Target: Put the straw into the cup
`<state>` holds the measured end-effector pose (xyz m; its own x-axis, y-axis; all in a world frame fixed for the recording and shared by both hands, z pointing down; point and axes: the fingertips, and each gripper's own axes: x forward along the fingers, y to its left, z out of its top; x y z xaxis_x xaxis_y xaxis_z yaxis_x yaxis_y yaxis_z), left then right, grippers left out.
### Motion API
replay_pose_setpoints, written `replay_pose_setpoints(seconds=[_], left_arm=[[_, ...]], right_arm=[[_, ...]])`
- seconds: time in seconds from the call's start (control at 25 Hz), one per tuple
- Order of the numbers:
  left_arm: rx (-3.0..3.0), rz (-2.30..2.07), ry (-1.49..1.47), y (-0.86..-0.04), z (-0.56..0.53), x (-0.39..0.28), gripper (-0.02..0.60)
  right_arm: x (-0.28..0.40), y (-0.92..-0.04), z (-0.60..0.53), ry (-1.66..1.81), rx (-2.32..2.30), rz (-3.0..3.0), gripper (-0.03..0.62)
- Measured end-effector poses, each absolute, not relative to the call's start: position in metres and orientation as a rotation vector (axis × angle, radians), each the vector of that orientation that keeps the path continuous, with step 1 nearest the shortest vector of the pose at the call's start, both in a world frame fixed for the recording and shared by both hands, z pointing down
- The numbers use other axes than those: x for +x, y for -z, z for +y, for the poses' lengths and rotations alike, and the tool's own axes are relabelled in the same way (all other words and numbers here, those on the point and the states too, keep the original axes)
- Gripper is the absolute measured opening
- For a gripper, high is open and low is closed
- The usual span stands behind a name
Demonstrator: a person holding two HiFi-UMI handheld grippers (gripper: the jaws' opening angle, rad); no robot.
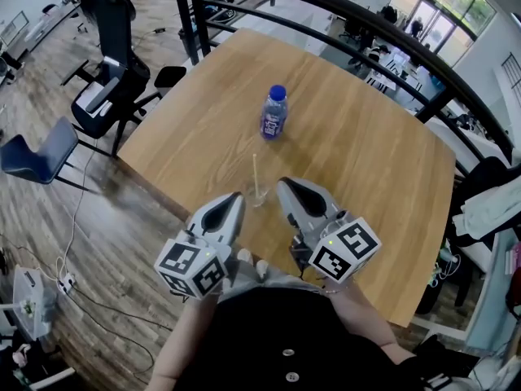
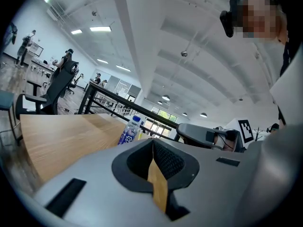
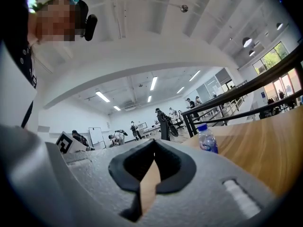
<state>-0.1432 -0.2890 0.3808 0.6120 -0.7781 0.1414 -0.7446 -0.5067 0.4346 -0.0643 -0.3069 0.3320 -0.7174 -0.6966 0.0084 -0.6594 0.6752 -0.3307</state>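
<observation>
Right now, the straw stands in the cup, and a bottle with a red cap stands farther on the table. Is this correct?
No: the bottle has a blue cap, not red, as the head view shows. The straw does stand in the cup, the bottle farther on the table.

The wooden table (image 1: pixel 366 153) holds a bottle (image 1: pixel 274 114) with a blue cap. Near it stands a clear cup (image 1: pixel 257 195) with a straw (image 1: pixel 255 172) in it.

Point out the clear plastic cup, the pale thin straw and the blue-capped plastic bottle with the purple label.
Clear plastic cup (image 1: pixel 258 195), head view, on its side wall.
Pale thin straw (image 1: pixel 255 168), head view, on its upper shaft.
Blue-capped plastic bottle (image 1: pixel 273 119), head view, on its purple label.
</observation>
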Motion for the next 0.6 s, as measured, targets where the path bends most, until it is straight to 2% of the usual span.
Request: replay_pose_setpoints(seconds=[0.6], left_arm=[[2.374,-1.200,0.092,-0.384,-0.280,-0.144,0.018]], right_arm=[[-0.067,-0.341,-0.296,0.483,-1.126,2.825,-0.002]])
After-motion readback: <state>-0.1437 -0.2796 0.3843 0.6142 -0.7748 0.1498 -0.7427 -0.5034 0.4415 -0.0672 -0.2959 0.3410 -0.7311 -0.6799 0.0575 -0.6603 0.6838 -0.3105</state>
